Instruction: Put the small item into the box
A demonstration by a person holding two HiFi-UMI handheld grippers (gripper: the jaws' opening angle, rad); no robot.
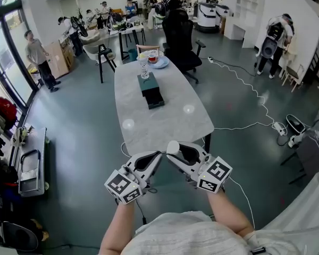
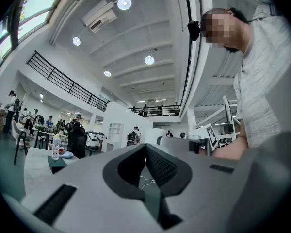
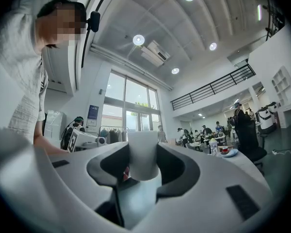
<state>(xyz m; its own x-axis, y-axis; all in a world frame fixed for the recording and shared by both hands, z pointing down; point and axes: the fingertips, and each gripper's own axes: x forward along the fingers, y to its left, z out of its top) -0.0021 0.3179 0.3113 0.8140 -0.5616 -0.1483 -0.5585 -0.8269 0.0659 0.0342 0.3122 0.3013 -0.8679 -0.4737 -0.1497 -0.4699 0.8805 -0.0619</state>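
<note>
A dark green box [image 1: 148,83] lies on the grey table [image 1: 165,121] toward its far half, and a drawer-like part [image 1: 155,101] juts out on its near side. A clear bottle [image 1: 144,68] stands at the box's far end. Both grippers hang close to my body, off the table's near end. My right gripper [image 1: 173,151] is shut on a small white rounded item [image 1: 173,146], which fills the gap between the jaws [image 3: 142,155]. My left gripper [image 1: 158,156] is shut with nothing in it, its pads [image 2: 160,166] meeting.
A plate and a cup [image 1: 158,62] sit at the table's far end, with a black office chair [image 1: 182,39] beyond. White cables [image 1: 255,97] run over the floor at the right. Bags and a low rack [image 1: 29,166] line the left wall. Several people stand far off.
</note>
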